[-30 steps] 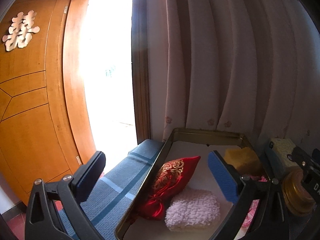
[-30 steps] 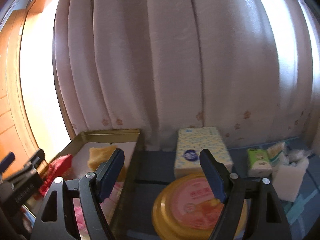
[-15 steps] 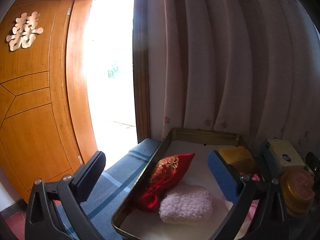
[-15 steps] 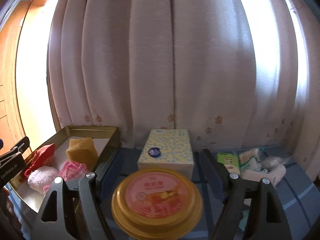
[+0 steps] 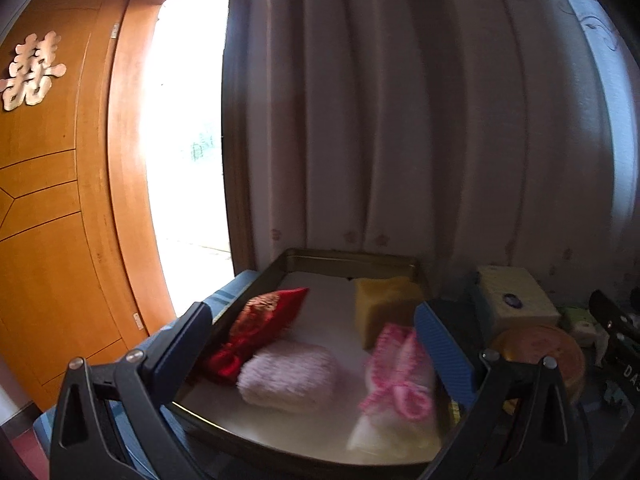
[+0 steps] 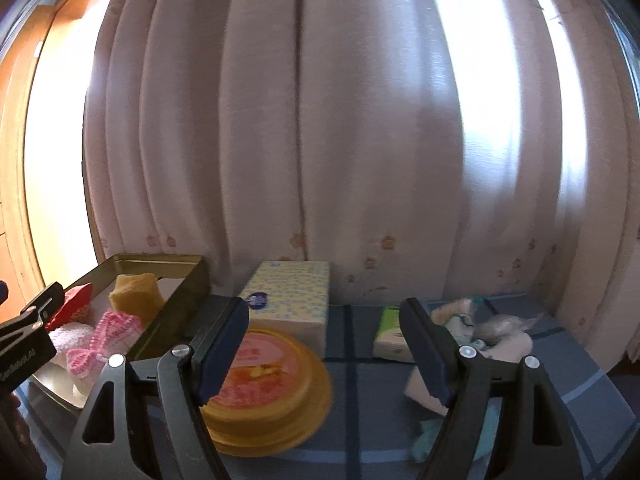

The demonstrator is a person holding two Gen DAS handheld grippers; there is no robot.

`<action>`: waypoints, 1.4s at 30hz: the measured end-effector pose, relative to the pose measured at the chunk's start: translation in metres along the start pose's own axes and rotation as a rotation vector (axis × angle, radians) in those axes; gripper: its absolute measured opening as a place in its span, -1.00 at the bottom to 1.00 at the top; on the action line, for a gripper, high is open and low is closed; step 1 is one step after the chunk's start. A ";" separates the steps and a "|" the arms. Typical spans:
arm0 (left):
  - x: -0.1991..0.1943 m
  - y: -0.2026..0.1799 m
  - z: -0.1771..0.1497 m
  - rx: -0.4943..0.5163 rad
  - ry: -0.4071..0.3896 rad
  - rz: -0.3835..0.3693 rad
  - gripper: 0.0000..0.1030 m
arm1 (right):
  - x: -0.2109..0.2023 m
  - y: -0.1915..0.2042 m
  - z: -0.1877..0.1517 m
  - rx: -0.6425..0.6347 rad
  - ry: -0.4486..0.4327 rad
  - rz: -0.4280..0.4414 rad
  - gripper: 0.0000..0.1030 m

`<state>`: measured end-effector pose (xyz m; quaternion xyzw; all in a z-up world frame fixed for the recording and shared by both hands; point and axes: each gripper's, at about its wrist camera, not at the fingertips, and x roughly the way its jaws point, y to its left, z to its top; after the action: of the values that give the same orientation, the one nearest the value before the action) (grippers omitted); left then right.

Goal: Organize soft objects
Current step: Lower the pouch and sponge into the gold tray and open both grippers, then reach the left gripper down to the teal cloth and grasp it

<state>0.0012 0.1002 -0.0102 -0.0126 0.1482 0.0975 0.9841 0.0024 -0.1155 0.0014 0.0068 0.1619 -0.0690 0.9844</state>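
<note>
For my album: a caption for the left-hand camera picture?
Open left gripper over a metal tray of soft things.

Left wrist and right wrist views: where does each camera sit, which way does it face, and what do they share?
Left wrist: on the left gripper, facing the metal tray, curtain and wooden door; both open fingers show.
Right wrist: on the right gripper, facing the tissue box, yellow round tin and curtain; both open fingers show.
Shared: tray, yellow sponge, tissue box, round tin; each glimpses the other gripper.
</note>
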 end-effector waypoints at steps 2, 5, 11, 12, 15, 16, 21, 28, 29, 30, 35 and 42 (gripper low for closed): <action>-0.004 -0.008 -0.001 0.006 -0.001 -0.013 0.98 | -0.002 -0.007 0.000 0.005 -0.003 -0.011 0.55; -0.011 -0.020 -0.002 0.017 0.004 -0.044 0.98 | -0.006 -0.017 -0.001 0.006 -0.014 -0.028 0.55; -0.021 -0.041 -0.005 0.036 0.012 -0.099 0.98 | -0.012 -0.046 -0.003 0.027 -0.021 -0.066 0.54; -0.023 -0.045 -0.006 0.040 0.016 -0.112 0.98 | -0.013 -0.050 -0.003 0.028 -0.022 -0.073 0.54; -0.028 -0.059 -0.007 0.076 0.012 -0.153 0.98 | -0.015 -0.067 -0.003 0.037 -0.026 -0.108 0.54; -0.032 -0.066 -0.008 0.091 0.008 -0.178 0.98 | -0.015 -0.074 -0.004 0.044 -0.026 -0.121 0.54; -0.044 -0.096 -0.011 0.152 0.004 -0.262 0.98 | -0.015 -0.108 -0.004 0.070 -0.028 -0.198 0.54; -0.059 -0.138 -0.015 0.234 0.006 -0.345 0.98 | -0.017 -0.149 -0.005 0.099 -0.033 -0.286 0.54; -0.061 -0.145 -0.015 0.248 0.004 -0.357 0.98 | -0.017 -0.156 -0.006 0.106 -0.032 -0.305 0.54; -0.064 -0.155 -0.016 0.270 0.000 -0.375 0.98 | -0.017 -0.160 -0.006 0.110 -0.031 -0.315 0.54; -0.068 -0.190 -0.022 0.317 0.068 -0.517 0.98 | -0.020 -0.178 -0.006 0.132 -0.040 -0.350 0.54; -0.065 -0.259 -0.038 0.442 0.233 -0.624 0.93 | -0.019 -0.196 -0.007 0.194 -0.027 -0.367 0.54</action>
<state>-0.0196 -0.1677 -0.0281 0.1438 0.2651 -0.2424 0.9221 -0.0449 -0.3065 0.0025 0.0710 0.1398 -0.2625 0.9521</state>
